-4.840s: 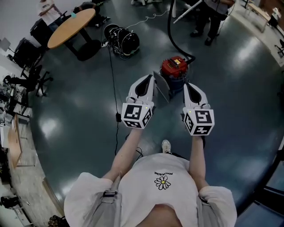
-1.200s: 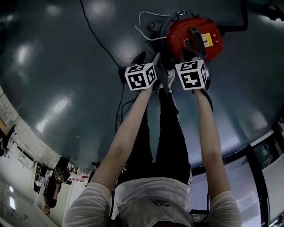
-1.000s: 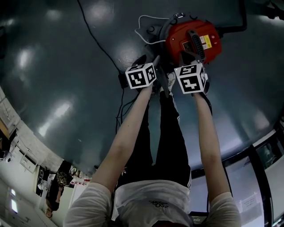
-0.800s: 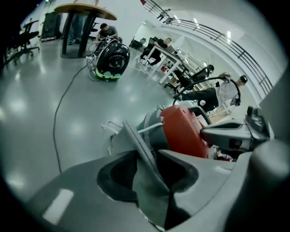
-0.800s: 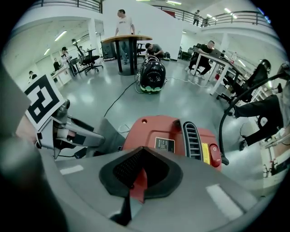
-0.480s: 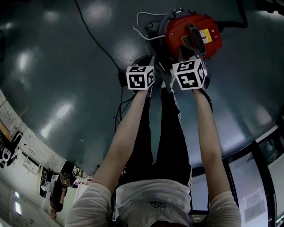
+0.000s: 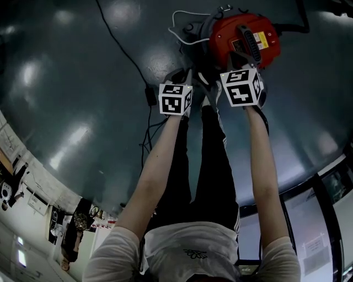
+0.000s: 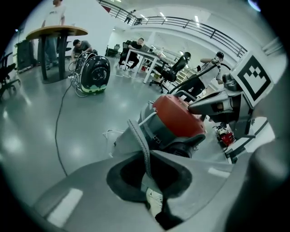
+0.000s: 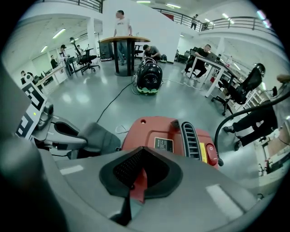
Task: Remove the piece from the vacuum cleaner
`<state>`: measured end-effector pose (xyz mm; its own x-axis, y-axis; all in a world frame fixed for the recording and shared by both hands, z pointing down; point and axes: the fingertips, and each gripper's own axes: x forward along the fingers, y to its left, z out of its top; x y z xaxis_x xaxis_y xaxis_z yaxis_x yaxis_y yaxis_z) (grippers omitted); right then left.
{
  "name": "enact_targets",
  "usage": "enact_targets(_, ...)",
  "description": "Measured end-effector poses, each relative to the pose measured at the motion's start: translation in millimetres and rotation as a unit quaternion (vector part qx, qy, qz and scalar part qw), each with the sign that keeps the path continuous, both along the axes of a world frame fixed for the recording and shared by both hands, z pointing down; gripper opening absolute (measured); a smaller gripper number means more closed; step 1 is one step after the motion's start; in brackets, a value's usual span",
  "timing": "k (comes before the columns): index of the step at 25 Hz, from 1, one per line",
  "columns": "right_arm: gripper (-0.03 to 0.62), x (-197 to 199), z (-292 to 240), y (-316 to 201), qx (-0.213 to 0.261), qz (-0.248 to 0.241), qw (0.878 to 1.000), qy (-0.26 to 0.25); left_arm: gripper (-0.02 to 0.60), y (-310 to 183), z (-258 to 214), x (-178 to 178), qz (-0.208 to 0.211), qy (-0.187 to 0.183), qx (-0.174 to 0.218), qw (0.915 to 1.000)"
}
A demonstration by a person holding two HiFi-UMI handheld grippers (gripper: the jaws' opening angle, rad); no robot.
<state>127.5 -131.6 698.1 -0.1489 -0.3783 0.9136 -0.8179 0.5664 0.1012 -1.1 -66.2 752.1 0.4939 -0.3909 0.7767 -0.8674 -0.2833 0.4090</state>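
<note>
Thin grey panel (image 8: 137,136), flat with a ribbed edge, stands pinched between the left gripper's (image 8: 145,156) closed jaws; the round, glossy red-lidded vacuum cleaner (image 8: 176,118) sits just beyond; right gripper (image 9: 144,149), jaws together and empty, hangs over that lid

Glossy grey floor (image 7: 71,60) (lamp glare), round table (image 8: 56,31).

- Red drum-shaped vacuum cleaner (image 7: 226,33): in the head view its near side is covered by the right gripper (image 9: 141,171). In the right gripper view the jaws hide its base.
- Grey flat piece with a ribbed edge (image 8: 132,136): its lower end disappears between the jaws of the left gripper (image 8: 147,170).
- Black hose (image 7: 301,14): runs off the top edge.
- Whether the right gripper touches the vacuum cleaner cannot be told.
- Seated people at the far desks (image 9: 206,50): too small for detail.
</note>
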Motion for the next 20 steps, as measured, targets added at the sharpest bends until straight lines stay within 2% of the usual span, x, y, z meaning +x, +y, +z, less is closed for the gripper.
enact_targets(6,0.014,0,0,0,0.005,0.002,1.0,0.007,0.015,8,1,-3,0.0,0.001,0.009,1.0)
enact_targets(17,0.012,0,2,-1,-0.001,-0.002,1.0,0.031,0.015,19,5,-9,-0.031,0.02,0.0,0.9993)
enact_targets(20,0.012,-1,3,0,-0.009,-0.009,0.999,0.043,0.014,32,15,-24,-0.045,-0.003,-0.022,0.9987)
